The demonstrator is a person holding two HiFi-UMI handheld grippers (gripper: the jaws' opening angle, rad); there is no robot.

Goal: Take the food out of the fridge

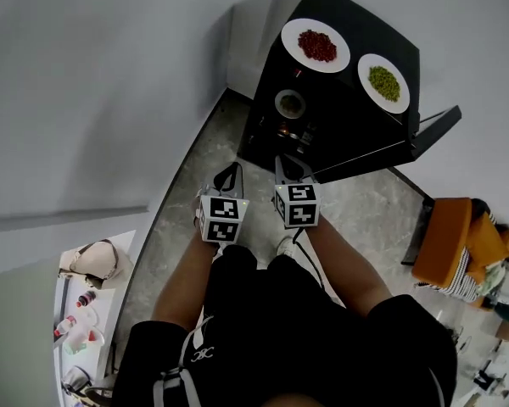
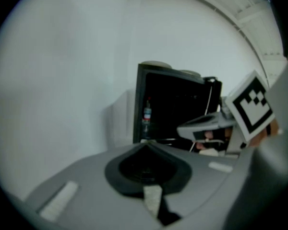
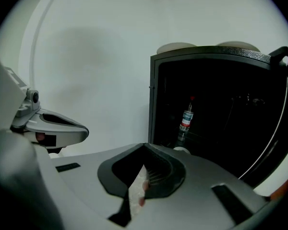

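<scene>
Head view alone: food on plates

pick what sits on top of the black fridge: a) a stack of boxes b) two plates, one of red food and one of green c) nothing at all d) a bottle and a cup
B: in the head view the plate with red food and the plate with green food both rest side by side on top of the fridge.
</scene>
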